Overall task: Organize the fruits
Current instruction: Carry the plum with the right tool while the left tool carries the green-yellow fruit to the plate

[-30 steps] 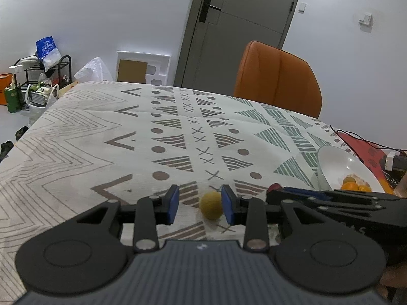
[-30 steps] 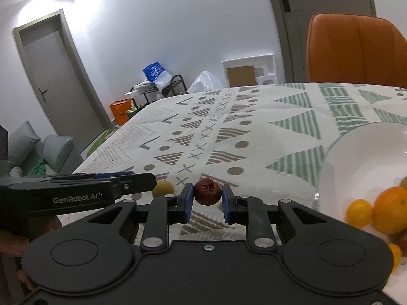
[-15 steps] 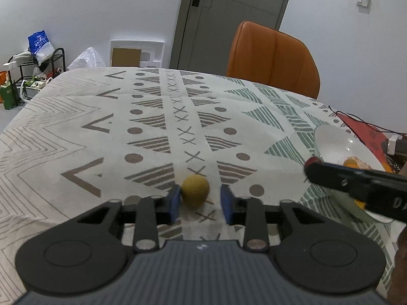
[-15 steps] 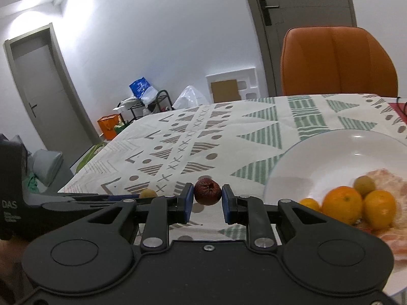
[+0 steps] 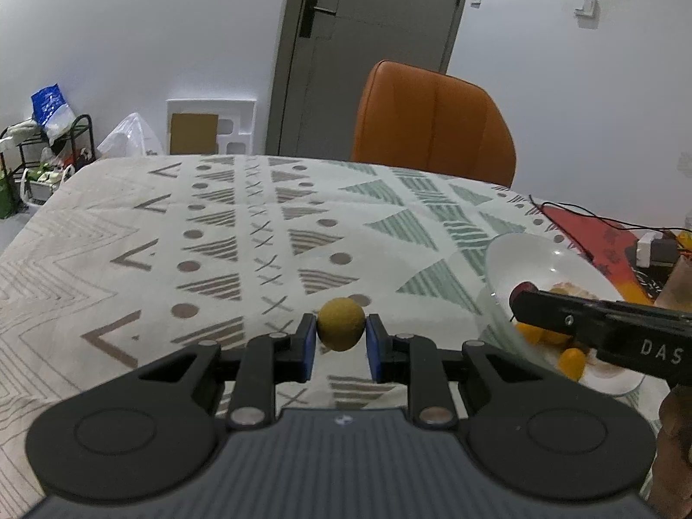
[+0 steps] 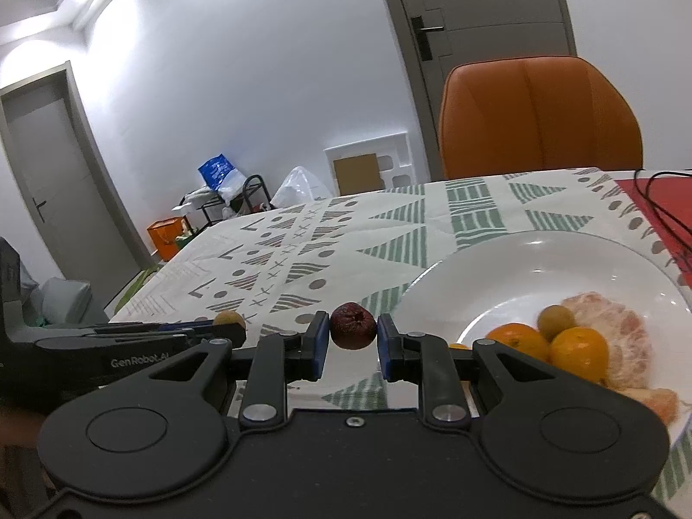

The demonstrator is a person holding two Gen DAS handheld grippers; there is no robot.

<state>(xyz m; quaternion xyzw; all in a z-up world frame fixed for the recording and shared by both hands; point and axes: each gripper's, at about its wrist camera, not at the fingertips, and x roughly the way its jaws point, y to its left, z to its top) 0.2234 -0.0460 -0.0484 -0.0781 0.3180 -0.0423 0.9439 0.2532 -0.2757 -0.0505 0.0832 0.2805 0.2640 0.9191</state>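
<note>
my left tongs (image 5: 341,337) pinch a yellow fruit (image 5: 341,323) above the cloth (image 5: 216,233), left of the plate (image 6: 540,259). my right tongs (image 6: 352,337) pinch a dark red fruit (image 6: 353,325) at the plate's near rim, beside the oranges (image 6: 579,352) in it.

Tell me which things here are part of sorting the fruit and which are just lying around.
Part of the job:
- left gripper shut on the yellow-brown fruit
- right gripper shut on the dark red fruit
- white plate holding oranges

Just lying about:
- orange chair
- black cable
- red mat
- patterned tablecloth
</note>
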